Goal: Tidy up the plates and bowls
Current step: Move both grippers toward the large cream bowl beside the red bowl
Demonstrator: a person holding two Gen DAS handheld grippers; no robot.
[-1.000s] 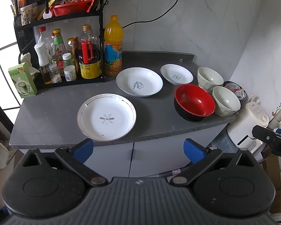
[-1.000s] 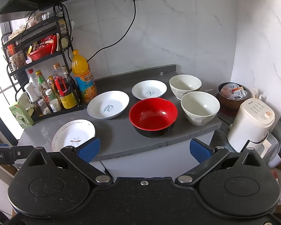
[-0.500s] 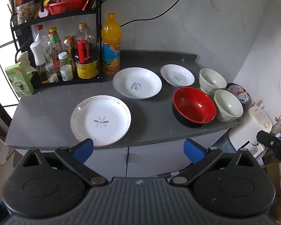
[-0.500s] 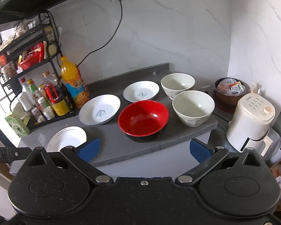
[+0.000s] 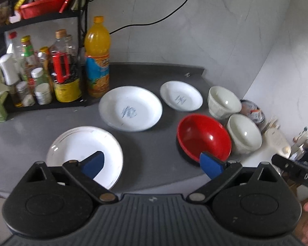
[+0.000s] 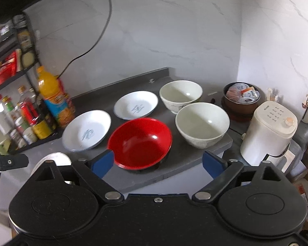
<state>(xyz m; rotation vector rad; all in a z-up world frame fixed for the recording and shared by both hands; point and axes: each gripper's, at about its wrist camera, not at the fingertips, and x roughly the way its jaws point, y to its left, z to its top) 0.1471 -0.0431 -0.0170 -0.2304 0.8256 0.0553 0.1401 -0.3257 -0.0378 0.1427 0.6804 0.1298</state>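
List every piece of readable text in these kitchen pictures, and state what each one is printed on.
"DAS": right gripper's bar, cut off at the picture's edge.
Orange bottle label: blurred, unreadable.
Blue marks on the two plates: unreadable.
White appliance panel: too small.
Rack bottles: blurred.

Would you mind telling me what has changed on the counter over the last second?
Both grippers have moved in toward the counter: the left gripper now reaches over the gold-rimmed plate, the right gripper toward the red bowl. Both stay open; nothing was grasped or released. The plates and bowls have not moved.
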